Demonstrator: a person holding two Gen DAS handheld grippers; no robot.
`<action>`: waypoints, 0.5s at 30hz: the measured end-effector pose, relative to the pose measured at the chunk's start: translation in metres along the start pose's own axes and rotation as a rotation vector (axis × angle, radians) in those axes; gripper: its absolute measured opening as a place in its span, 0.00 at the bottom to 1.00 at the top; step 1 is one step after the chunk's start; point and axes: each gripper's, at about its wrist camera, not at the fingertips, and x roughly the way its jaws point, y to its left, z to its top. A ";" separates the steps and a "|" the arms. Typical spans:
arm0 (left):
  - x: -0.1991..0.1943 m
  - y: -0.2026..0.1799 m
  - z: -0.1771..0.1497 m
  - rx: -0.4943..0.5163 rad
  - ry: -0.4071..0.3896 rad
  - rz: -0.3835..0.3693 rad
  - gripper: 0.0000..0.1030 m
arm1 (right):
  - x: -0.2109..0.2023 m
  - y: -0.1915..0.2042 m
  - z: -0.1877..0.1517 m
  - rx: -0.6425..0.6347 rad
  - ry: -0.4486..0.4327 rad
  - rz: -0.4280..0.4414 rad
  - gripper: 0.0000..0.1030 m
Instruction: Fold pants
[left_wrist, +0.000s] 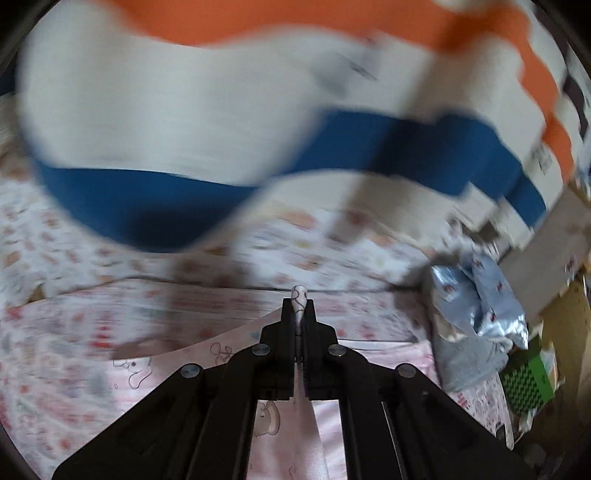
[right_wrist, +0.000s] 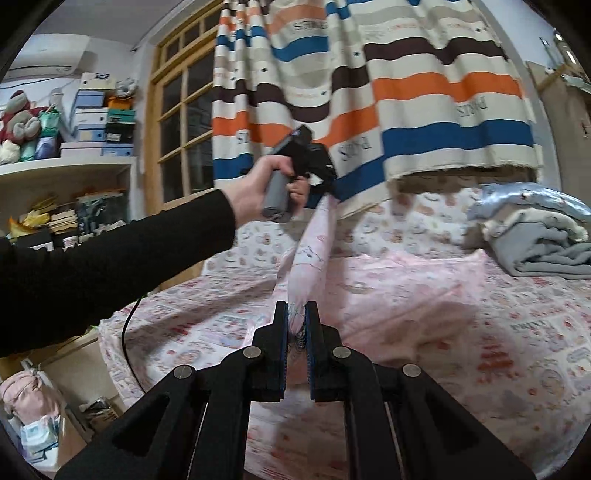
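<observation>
Nearest the lens in the right wrist view, the right gripper (right_wrist: 295, 321) has its jaws pressed onto a bunched end of the pink pants (right_wrist: 314, 258), the cloth gathered in folds between the pads. From there the pants run up and away as a taut, rolled-looking band to the left gripper (right_wrist: 325, 181), raised above the bed (right_wrist: 517, 332) and held in a hand (right_wrist: 258, 188) with a black sleeve (right_wrist: 110, 266). The rest of the pink fabric drapes down and spreads over the middle of the patterned bed sheet.

In the left wrist view the left gripper (left_wrist: 300, 306) is pinched tight on a thin edge of the pants (left_wrist: 291, 424), a small tip of printed cloth poking out past its fingertips; pale pink fabric with cartoon outlines hangs below the jaws. This view is heavily blurred.

Only the right view shows the hand, the window frame (right_wrist: 177, 103) and the shelf of boxes (right_wrist: 99, 114) clearly. Both show the striped curtain (right_wrist: 424, 92) past the bed's far edge and a grey and blue heap of bedding (right_wrist: 535, 236) at its far right corner.
</observation>
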 end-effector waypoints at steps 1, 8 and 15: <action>0.008 -0.016 -0.001 0.030 0.014 -0.003 0.02 | -0.002 -0.003 -0.001 0.003 0.003 -0.007 0.08; 0.049 -0.108 -0.012 0.190 0.082 -0.037 0.02 | -0.002 -0.016 -0.009 0.026 0.032 -0.024 0.08; 0.100 -0.163 -0.025 0.209 0.190 -0.085 0.02 | 0.002 -0.030 -0.016 0.054 0.061 -0.064 0.08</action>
